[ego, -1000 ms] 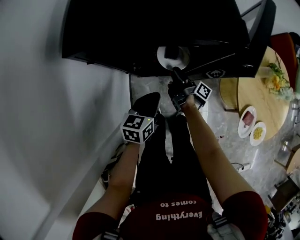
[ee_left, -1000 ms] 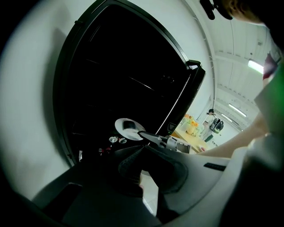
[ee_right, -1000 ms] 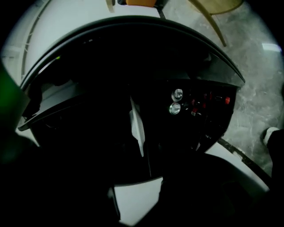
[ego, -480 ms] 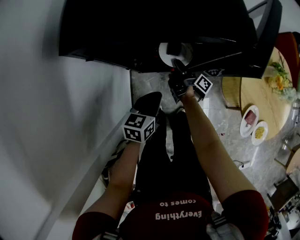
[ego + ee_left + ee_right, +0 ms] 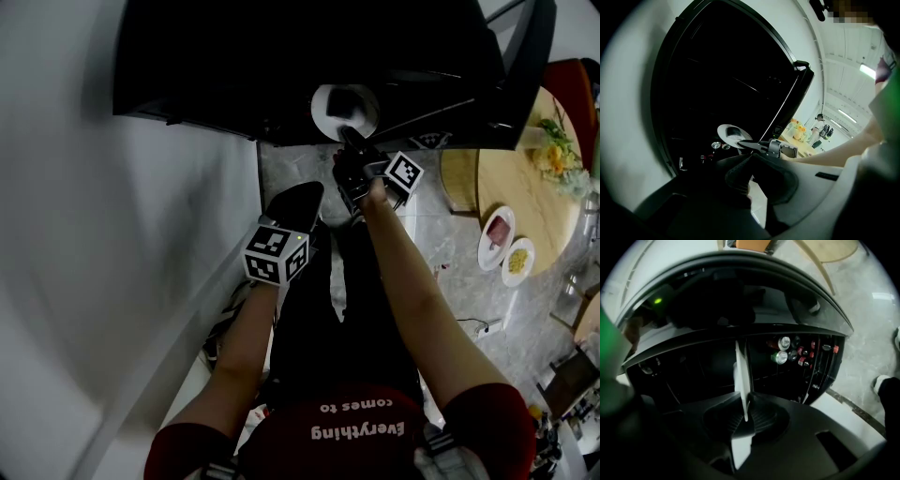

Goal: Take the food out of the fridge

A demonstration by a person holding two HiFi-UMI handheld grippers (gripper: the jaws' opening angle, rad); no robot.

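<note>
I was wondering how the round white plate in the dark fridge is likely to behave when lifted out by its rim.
The round white plate looks rigid, probably ceramic, so it should not bend. The right gripper, whose jaws have just been closing, pinches only its thin rim, so it may droop or slip. The dark food on it might slide.

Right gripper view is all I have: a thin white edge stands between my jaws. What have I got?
Observer: A round white plate with dark food on it. The right gripper jaws have just been closing on its near rim.
Operator: Is it out of the fridge?
Observer: Not yet. The left gripper view shows it level in the dark fridge opening.
Operator: Where can it go?
Observer: Two plates of food sit on a round wooden table to the person's right.
</note>
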